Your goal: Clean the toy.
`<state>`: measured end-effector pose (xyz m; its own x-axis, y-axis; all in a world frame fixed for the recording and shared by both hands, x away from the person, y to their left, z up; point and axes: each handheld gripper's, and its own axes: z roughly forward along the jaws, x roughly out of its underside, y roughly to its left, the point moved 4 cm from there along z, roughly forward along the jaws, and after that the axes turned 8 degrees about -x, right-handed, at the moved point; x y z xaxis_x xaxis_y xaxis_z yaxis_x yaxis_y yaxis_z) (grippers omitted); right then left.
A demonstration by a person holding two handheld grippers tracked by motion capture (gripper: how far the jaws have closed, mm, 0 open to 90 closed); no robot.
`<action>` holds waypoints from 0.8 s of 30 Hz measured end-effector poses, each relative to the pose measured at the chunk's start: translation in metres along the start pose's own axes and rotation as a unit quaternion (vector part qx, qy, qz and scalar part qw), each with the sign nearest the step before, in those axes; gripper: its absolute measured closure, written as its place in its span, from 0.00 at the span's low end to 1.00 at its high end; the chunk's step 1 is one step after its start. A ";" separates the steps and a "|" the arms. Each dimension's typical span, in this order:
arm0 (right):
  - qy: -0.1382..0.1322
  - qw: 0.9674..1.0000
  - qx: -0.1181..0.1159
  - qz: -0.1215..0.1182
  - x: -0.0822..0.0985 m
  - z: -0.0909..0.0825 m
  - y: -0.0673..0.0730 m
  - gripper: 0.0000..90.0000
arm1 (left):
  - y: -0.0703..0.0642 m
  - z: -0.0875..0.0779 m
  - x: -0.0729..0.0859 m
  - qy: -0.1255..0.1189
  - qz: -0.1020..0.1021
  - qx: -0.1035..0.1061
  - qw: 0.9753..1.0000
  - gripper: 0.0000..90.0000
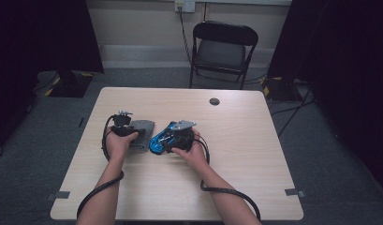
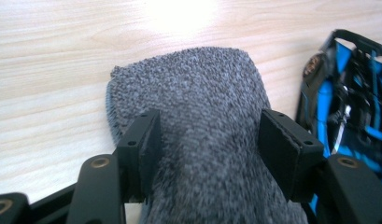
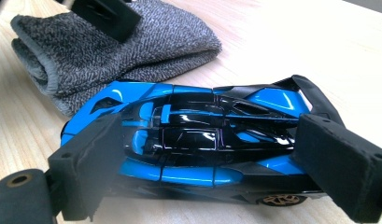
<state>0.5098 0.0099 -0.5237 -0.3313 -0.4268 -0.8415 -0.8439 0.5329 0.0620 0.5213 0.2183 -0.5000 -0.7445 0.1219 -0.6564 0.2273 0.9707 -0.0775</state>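
A folded grey knitted cloth point(image 1: 144, 127) point(image 2: 193, 88) point(image 3: 146, 42) lies on the wooden table point(image 1: 245, 140), left of centre. My left gripper point(image 1: 133, 131) point(image 2: 212, 126) straddles it from above; the cloth fills the gap between its pads point(image 2: 149, 140) and I see no clamping, so I read it as open. Right beside the cloth is a blue and black toy sports car point(image 1: 160, 139) point(image 3: 198, 140) with gold wheels. My right gripper point(image 1: 166, 138) point(image 3: 212, 154) is shut on the car lengthwise, one pad at the nose and one at the tail wing.
A black folding chair point(image 1: 224, 47) stands beyond the far edge of the table. A round dark cable hole point(image 1: 214, 101) sits near the back of the tabletop. Cables trail from both grippers toward the front edge. Dark curtains flank the room.
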 end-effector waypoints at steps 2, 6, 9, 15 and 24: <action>0.000 1.000 0.000 0.000 0.000 0.000 0.000 0.10 | -0.002 0.007 -0.001 0.009 -0.009 0.004 1.000 0.44; 0.000 1.000 0.000 0.000 0.000 0.000 0.000 0.09 | -0.009 0.017 -0.009 0.004 -0.014 0.006 1.000 0.43; 0.000 1.000 0.000 0.000 0.000 0.000 0.000 0.09 | -0.015 0.024 -0.015 0.004 -0.001 -0.003 1.000 0.43; 0.000 1.000 0.000 0.000 0.000 0.000 0.000 0.09 | -0.034 0.040 -0.024 0.003 0.039 0.000 0.999 0.49; 0.000 1.000 0.000 0.000 0.000 0.000 0.000 0.09 | -0.042 0.045 -0.035 -0.004 0.048 -0.002 0.999 0.81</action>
<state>0.5098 0.0100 -0.5237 -0.3320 -0.4266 -0.8413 -0.8438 0.5330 0.0627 0.5664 0.1640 -0.5072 -0.7145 0.2125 -0.6666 0.2951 0.9554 -0.0117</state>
